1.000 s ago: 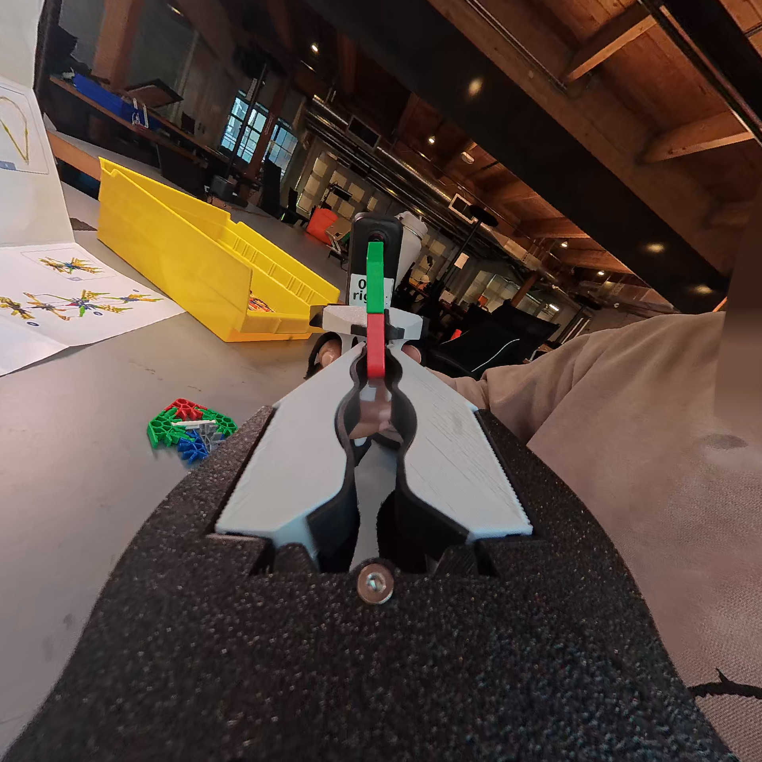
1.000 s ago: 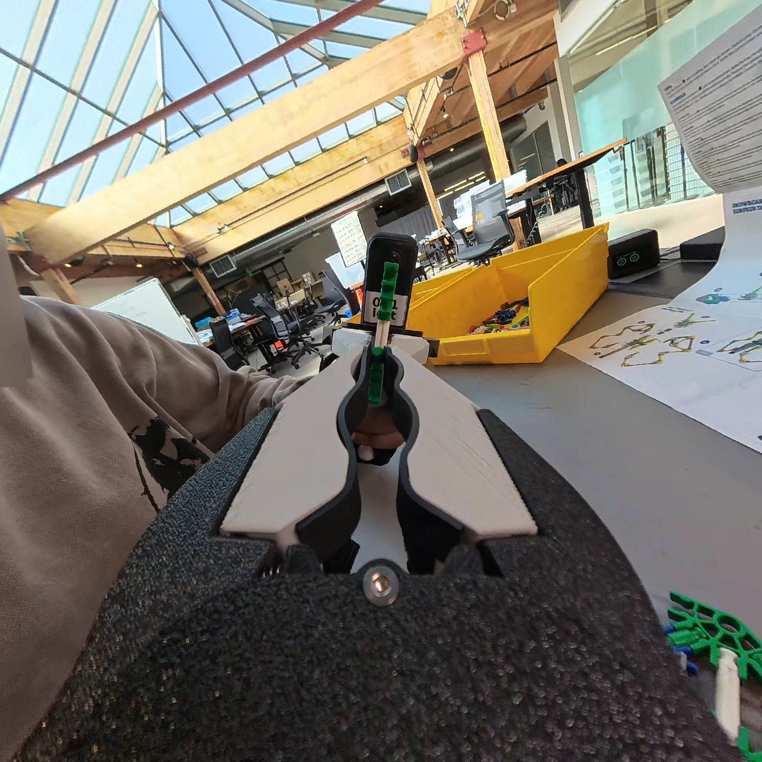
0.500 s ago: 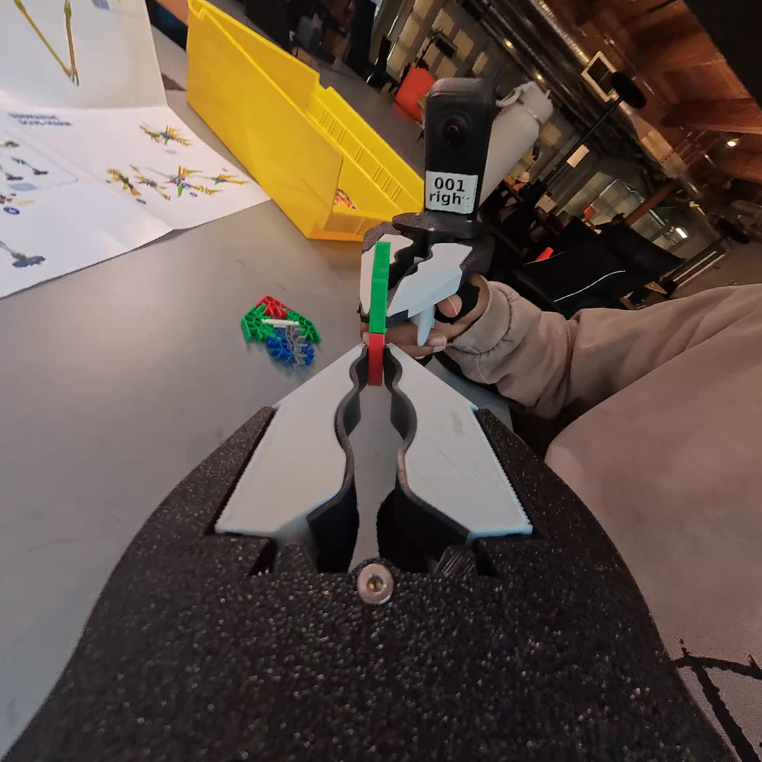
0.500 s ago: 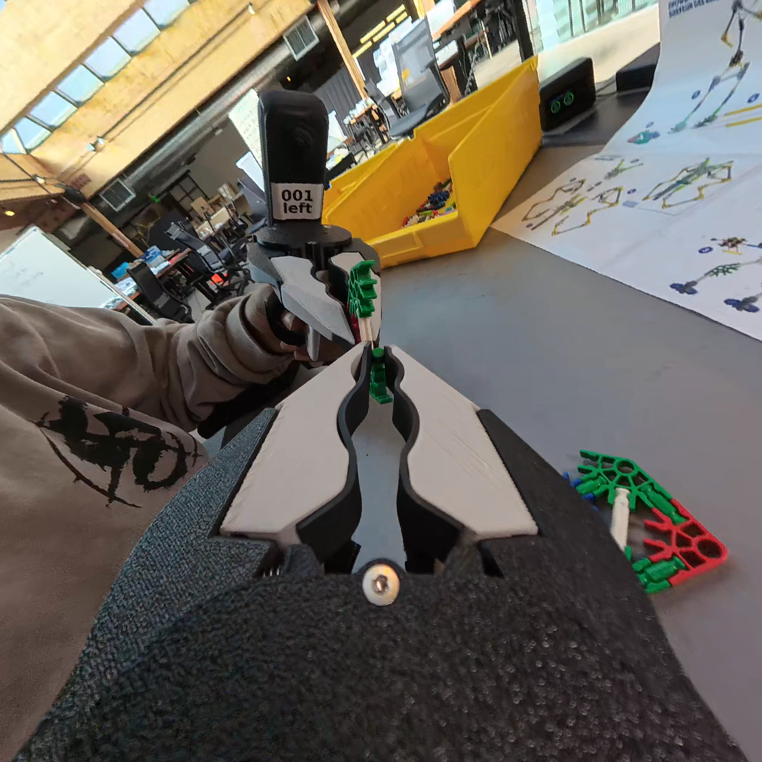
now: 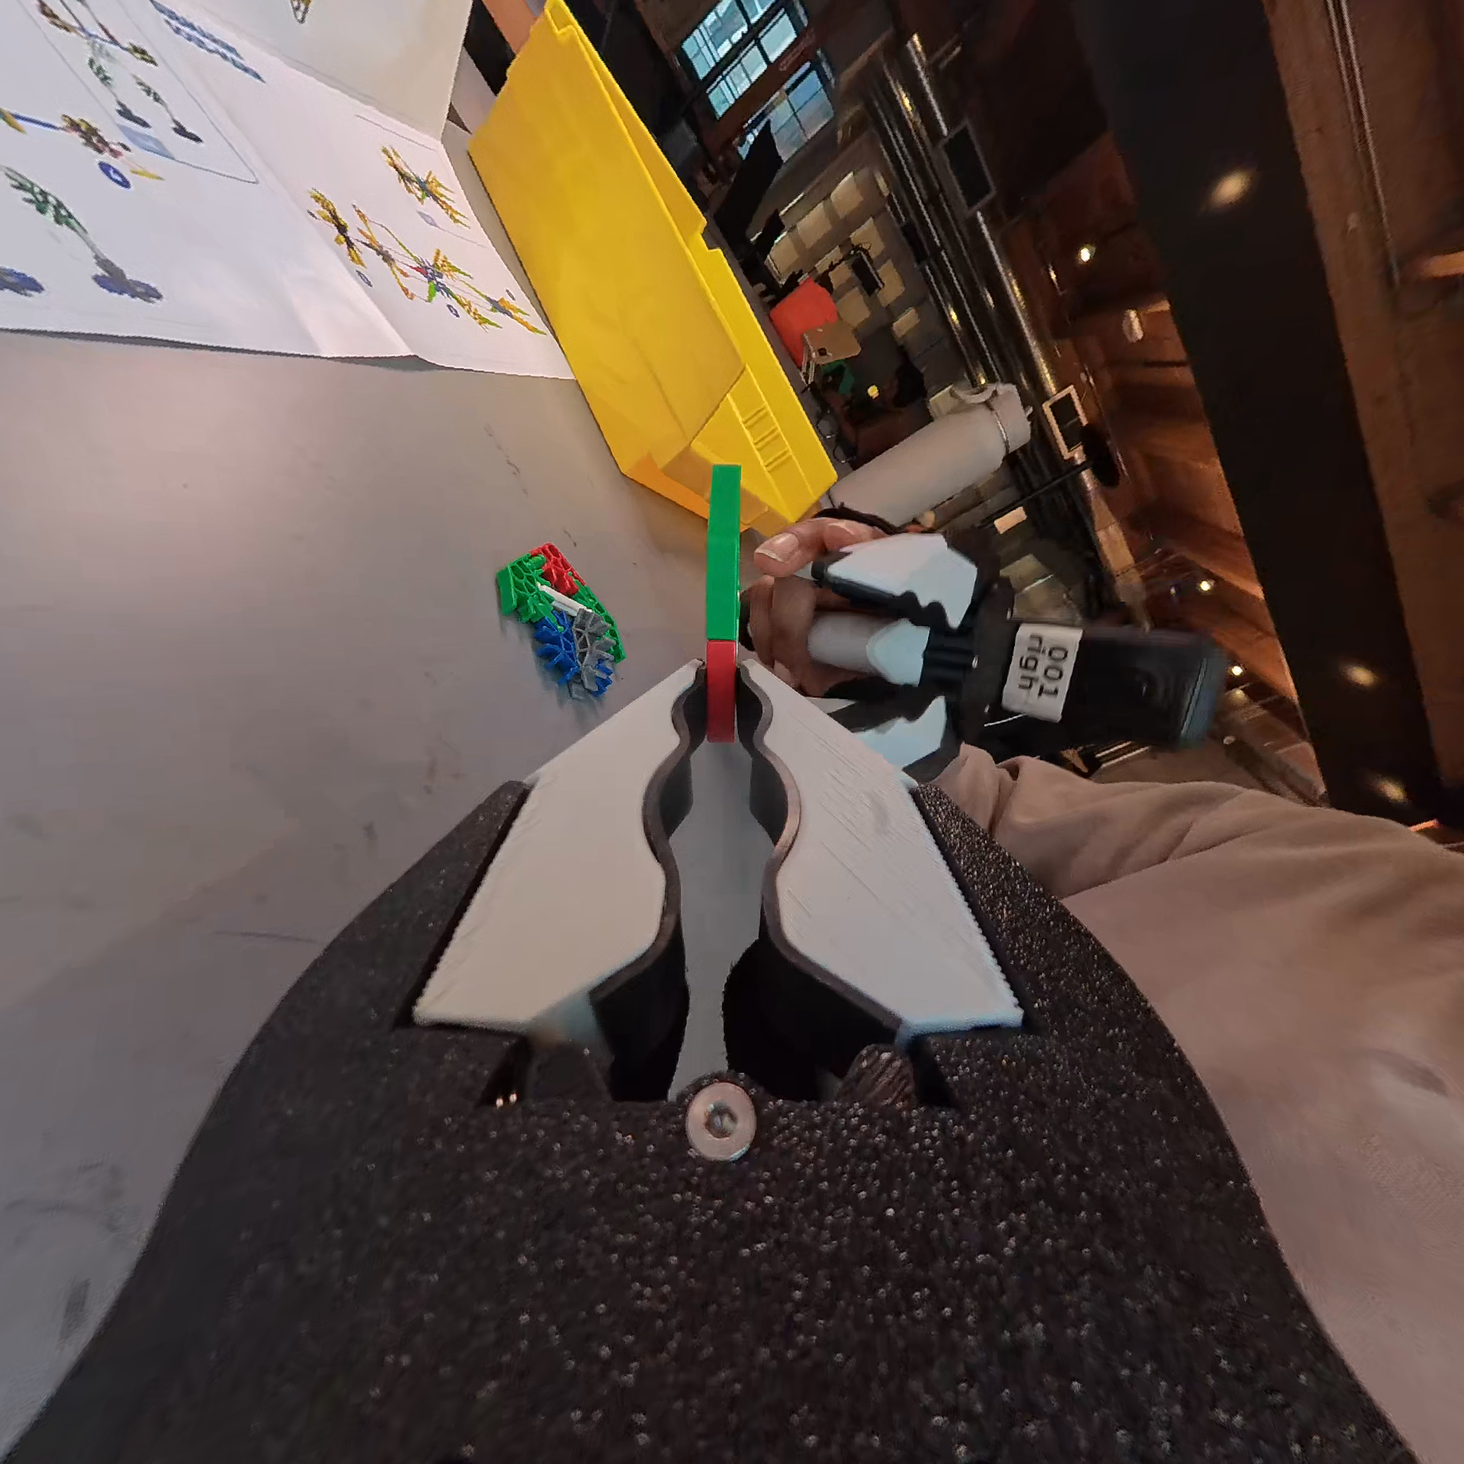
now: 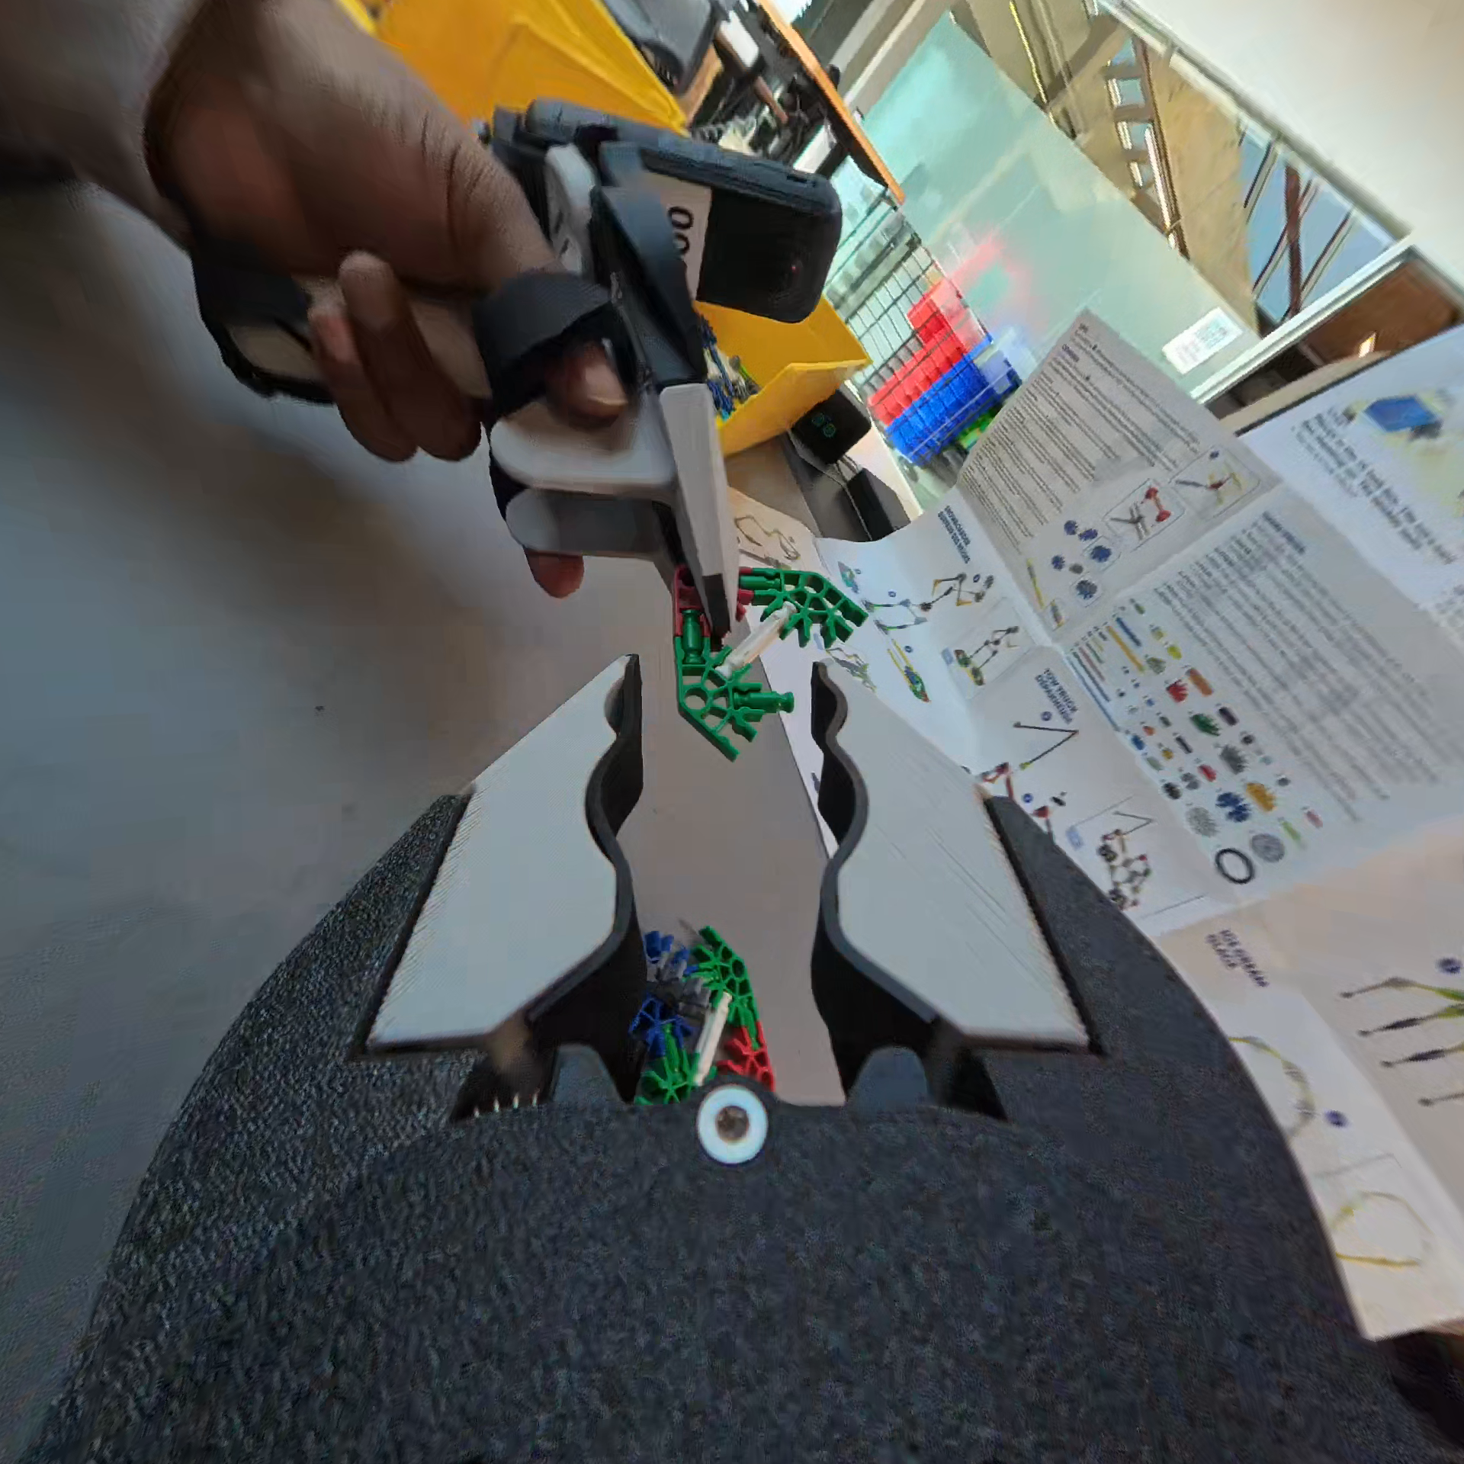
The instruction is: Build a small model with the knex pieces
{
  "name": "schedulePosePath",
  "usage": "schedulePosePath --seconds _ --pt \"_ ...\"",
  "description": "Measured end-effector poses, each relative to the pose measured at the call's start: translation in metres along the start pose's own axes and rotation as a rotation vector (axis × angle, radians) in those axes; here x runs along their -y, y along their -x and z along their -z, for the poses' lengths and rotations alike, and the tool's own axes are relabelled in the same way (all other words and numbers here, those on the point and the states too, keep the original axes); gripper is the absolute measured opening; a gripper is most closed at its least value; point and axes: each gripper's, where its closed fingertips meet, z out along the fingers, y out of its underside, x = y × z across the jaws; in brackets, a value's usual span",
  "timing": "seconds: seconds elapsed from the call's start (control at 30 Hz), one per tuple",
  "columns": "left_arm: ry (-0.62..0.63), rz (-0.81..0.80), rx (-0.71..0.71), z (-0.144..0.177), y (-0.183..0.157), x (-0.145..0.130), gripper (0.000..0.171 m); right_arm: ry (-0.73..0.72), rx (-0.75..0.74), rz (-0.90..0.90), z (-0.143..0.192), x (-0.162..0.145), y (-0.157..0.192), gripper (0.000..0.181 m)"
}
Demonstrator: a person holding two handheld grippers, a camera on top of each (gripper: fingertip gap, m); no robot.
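My left gripper [image 5: 721, 681] is shut on a flat toy assembly seen edge-on, its red connector [image 5: 721, 701] between the tips and a green connector [image 5: 723, 554] sticking out past them. In the right wrist view the same assembly shows as green connectors [image 6: 717, 697], a red one and a white rod [image 6: 760, 638], pinched by the left gripper's fingers [image 6: 697, 507], which a hand [image 6: 333, 182] holds. My right gripper [image 6: 725, 673] is open and empty, its jaws on either side of the lower green connector without touching it.
A second small assembly of green, red, blue and grey connectors [image 5: 566, 618] lies on the grey table [image 5: 238, 554]; it also shows low between my right jaws [image 6: 705, 1022]. A yellow bin [image 5: 634, 277] and printed instruction sheets [image 6: 1149, 673] lie beyond. My two grippers' fingertips are within a few centimetres of each other.
My right gripper has opened and let go of the green connector it was pinching. Both grippers have rolled and tilted down toward the table. The left gripper still holds the assembly.
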Motion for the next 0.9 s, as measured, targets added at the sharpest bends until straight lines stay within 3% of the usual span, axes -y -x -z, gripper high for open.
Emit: schedulePosePath --seconds 0.17,0.27,0.33,0.43,0.57,0.67,0.77,0.9 --pt "-0.015 0.128 -0.021 -0.008 0.002 -0.006 0.004 0.135 -0.11 0.274 -0.012 -0.017 0.0 0.028" --pt "-0.01 0.141 -0.027 -0.006 0.001 -0.005 0.005 0.122 -0.095 0.287 -0.013 -0.016 0.004 0.012" --pt "0.026 0.083 -0.043 -0.004 -0.006 -0.005 0.012 0.101 -0.068 0.198 -0.011 -0.013 0.005 0.007" --pt "0.078 -0.197 0.034 0.006 -0.008 0.001 0.028 0.097 0.03 -0.029 -0.008 -0.019 0.006 0.007" --pt "0.183 -0.752 0.256 0.022 0.006 0.006 0.051 0.106 0.162 -0.151 -0.005 -0.025 0.018 0.006" --pt "0.292 -1.106 0.267 0.02 0.002 -0.015 0.058 0.142 0.282 -0.197 -0.005 -0.027 0.039 0.005" --pt "0.472 -1.297 0.32 0.014 0.017 -0.044 0.046 0.206 0.361 -0.191 -0.005 -0.032 0.057 0.004" --pt "0.628 -1.392 0.375 0.008 0.041 -0.068 0.008 0.21 0.411 -0.202 -0.003 -0.027 0.067 0.004"
